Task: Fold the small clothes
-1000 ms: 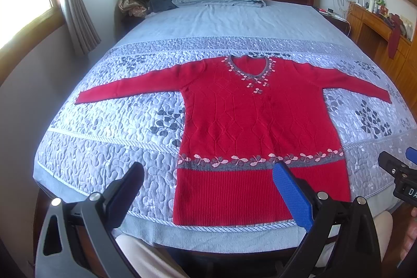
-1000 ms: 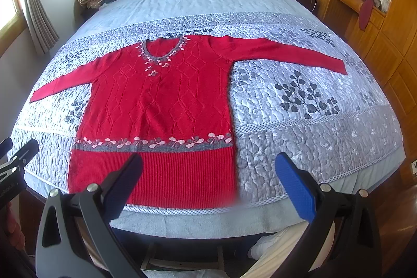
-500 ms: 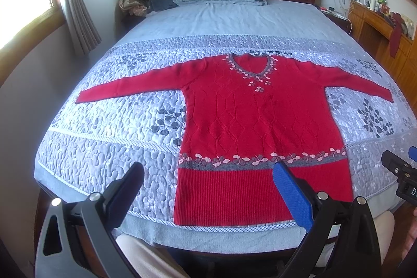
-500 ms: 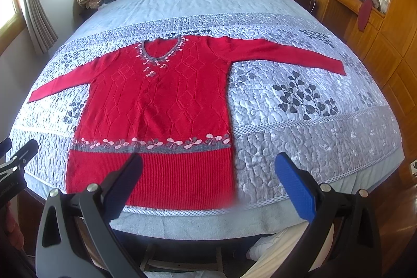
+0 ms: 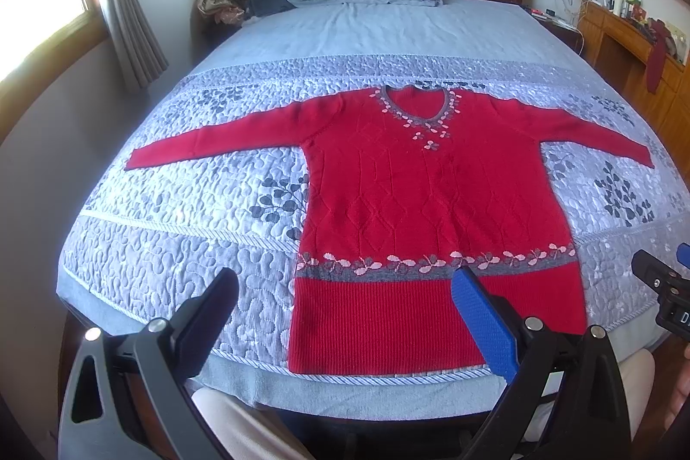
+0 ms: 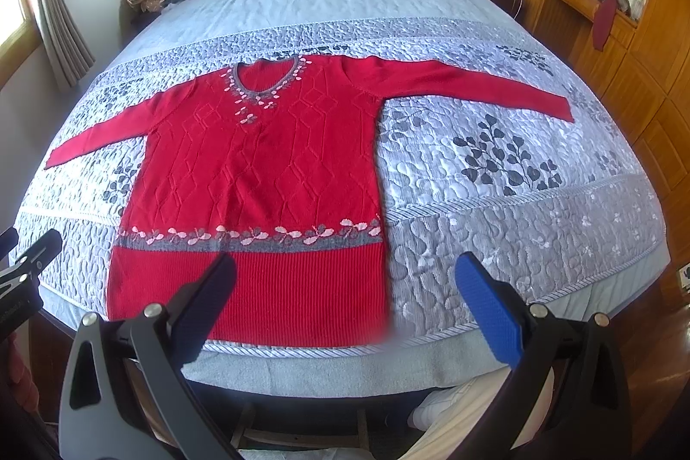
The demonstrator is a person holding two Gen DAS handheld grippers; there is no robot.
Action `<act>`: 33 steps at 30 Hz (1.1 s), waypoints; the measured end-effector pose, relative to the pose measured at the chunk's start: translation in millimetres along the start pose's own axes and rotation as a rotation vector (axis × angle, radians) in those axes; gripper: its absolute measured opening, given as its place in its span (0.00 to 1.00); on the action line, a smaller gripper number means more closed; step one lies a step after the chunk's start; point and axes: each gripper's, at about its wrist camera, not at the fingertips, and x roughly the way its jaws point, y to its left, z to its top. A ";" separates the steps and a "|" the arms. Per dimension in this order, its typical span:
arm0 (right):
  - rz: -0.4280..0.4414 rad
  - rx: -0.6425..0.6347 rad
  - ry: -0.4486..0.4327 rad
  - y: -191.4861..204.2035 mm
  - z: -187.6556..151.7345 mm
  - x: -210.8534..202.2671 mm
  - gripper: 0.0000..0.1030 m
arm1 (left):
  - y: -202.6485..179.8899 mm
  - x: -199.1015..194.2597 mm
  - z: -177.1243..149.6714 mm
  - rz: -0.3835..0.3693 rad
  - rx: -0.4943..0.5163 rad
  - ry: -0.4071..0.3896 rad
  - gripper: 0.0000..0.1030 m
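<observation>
Sweater (image 5: 431,210) lies flat mid-frame, unfolded; your left gripper (image 5: 345,309) and right gripper (image 6: 345,300) hover spread, empty. Next: pinch a sleeve (image 6: 474,85), fold inward.

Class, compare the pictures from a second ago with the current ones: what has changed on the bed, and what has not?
Almost nothing. Both views drift slightly, so the grippers have shifted a little; nothing was taken hold of or let go. The left gripper and right gripper stay open above the near edge of the bed. The red sweater still lies flat, sleeves spread.
</observation>
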 end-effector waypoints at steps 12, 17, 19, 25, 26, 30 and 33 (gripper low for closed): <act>0.015 0.040 0.060 -48.5 36.9 35.3 0.97 | -25.7 44.8 30.9 -0.001 0.020 0.059 0.96; -0.096 0.113 0.031 -133.5 90.9 57.7 0.97 | -72.5 88.5 88.8 -0.013 0.025 0.071 0.96; -0.160 0.139 0.038 -179.1 118.2 77.0 0.97 | -97.9 103.6 112.0 -0.030 0.028 0.058 0.96; -0.212 0.300 0.150 -326.8 172.3 151.4 0.97 | -198.6 162.3 177.7 -0.104 0.041 0.075 0.96; -0.234 0.320 0.174 -355.9 179.5 167.8 0.97 | -213.7 171.8 186.1 -0.117 0.036 0.084 0.96; -0.234 0.397 0.254 -431.1 188.5 215.3 0.96 | -280.0 210.2 212.7 -0.145 0.038 0.114 0.96; -0.178 0.473 0.275 -470.6 190.7 246.8 0.96 | -315.6 231.4 222.6 -0.142 0.064 0.122 0.96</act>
